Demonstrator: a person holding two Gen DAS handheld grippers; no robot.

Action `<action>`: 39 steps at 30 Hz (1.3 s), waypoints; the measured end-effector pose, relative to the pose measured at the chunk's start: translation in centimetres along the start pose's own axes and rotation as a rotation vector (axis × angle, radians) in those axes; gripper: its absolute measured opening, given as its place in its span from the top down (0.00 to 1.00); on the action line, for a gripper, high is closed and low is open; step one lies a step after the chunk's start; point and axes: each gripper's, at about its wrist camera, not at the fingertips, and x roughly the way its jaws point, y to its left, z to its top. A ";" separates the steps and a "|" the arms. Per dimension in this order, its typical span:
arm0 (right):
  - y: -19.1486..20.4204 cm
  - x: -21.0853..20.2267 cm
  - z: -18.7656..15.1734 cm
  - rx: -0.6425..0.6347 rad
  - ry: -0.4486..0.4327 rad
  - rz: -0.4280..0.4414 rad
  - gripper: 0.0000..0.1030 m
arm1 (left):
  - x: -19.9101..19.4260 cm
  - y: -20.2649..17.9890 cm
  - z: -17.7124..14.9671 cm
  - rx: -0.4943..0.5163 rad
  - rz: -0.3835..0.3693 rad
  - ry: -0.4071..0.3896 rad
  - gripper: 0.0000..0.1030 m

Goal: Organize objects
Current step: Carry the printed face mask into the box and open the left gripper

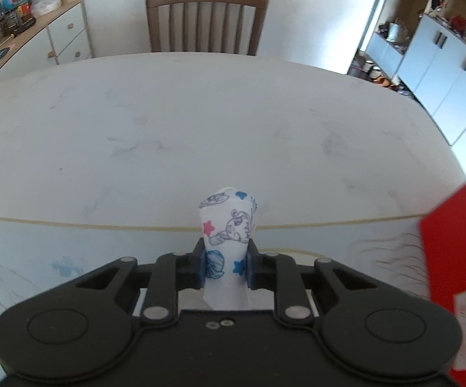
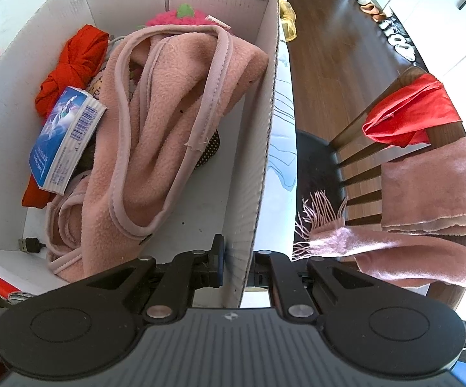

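Wooden chair [image 1: 206, 19] set behind white table [image 1: 200, 122]; sideboard [image 1: 49, 38] at left; white cabinets [image 1: 442, 74] at right.

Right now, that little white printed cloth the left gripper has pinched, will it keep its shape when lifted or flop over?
The printed cloth looks soft and folded, so it probably sags once lifted. The left gripper squeezes it narrow between its pads, suggesting it is thin and compressible. It seems light and unlikely to slip or break.
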 end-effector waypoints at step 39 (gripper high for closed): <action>-1.3 0.4 -0.4 -0.097 -0.080 0.103 0.92 | -8.6 -26.9 -7.3 0.435 -0.333 0.128 0.80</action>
